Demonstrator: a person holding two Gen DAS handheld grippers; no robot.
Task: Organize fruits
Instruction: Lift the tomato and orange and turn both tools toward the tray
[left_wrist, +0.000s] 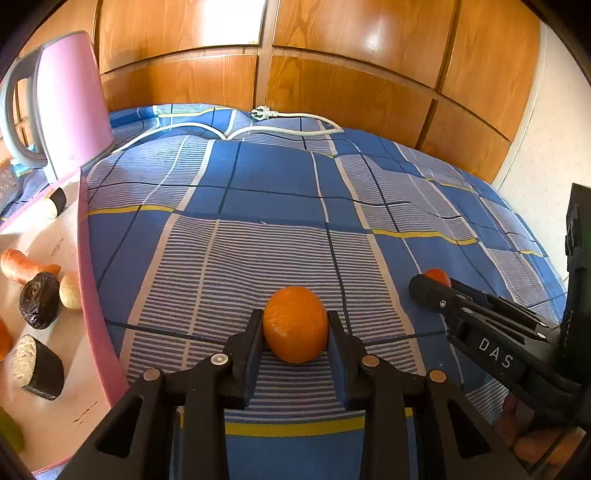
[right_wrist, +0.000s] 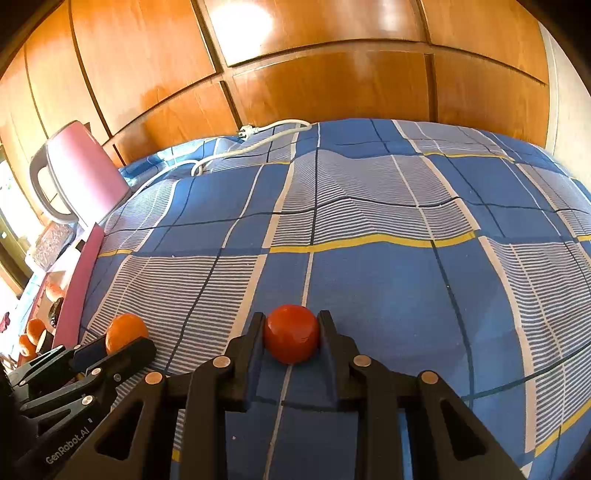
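A blue checked bedsheet (left_wrist: 266, 184) with white stripes and thin yellow lines covers the bed. At its far edge lies a white power cord (left_wrist: 295, 120), looped, its plug (left_wrist: 260, 113) resting on the cloth near the wooden wardrobe doors (left_wrist: 351, 55). At the far left corner stands a pink kettle (left_wrist: 70, 99) with a grey handle. A white wall (left_wrist: 546, 129) shows on the right.

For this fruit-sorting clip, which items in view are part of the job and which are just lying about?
Part of the job:
- orange, between the left gripper fingers
- red tomato-like fruit, between the right gripper fingers
- pink tray with produce pieces

Just lying about:
- pink kettle
- white power cord
- checked blue bedsheet
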